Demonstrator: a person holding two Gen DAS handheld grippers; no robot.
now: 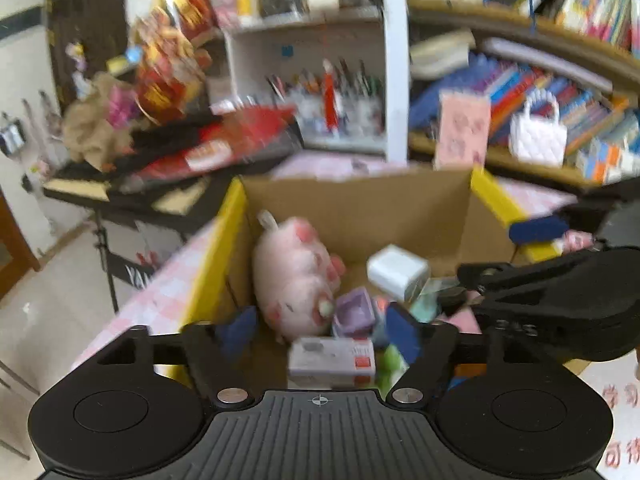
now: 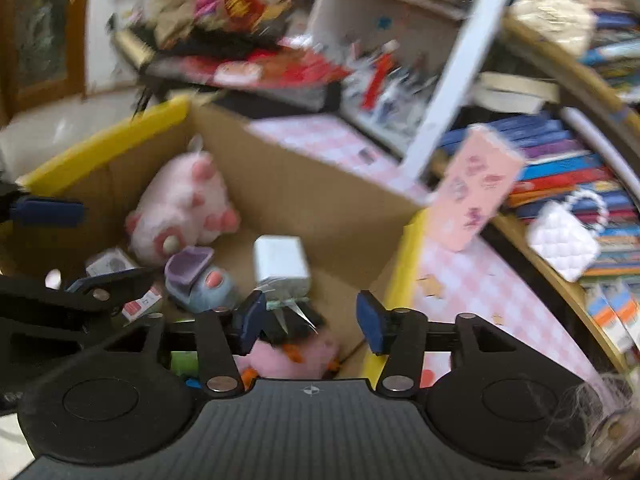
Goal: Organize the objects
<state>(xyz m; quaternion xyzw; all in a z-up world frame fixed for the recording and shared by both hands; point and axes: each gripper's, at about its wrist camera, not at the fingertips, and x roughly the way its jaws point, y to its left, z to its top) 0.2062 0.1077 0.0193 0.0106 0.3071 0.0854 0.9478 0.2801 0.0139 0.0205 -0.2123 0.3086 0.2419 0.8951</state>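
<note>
Left wrist view has us above the cardboard box [image 1: 356,200], which sits on the pink checked tablecloth [image 1: 168,300]. Our left gripper [image 1: 320,330] is spread wide with nothing between its blue pads; just beyond them lie the small grey-and-white carton [image 1: 332,360] and the pink plush pig [image 1: 296,276], which leans against the box's left wall. The right gripper [image 2: 312,322] is also parted, less widely, and nothing is pinched there either; a white cube-shaped charger [image 2: 282,264] and a purple toy cup [image 2: 188,266] lie ahead of it, and a pink soft toy [image 2: 288,360] shows under its pads. Both views are smeared, so smaller items on the box floor we cannot name.

We judge that the box is where the objects are being gathered, and both claws look empty over it. To do this step well we should keep the two grippers from crossing, since each shows in the other's view close by. Lift clear of the yellow-taped rim [image 1: 216,264] before swinging away, so we do not drag the box across the cloth. The pink patterned card box [image 2: 476,196] standing just beyond the far corner looks a likely next candidate; we would take it by its narrow sides
</note>
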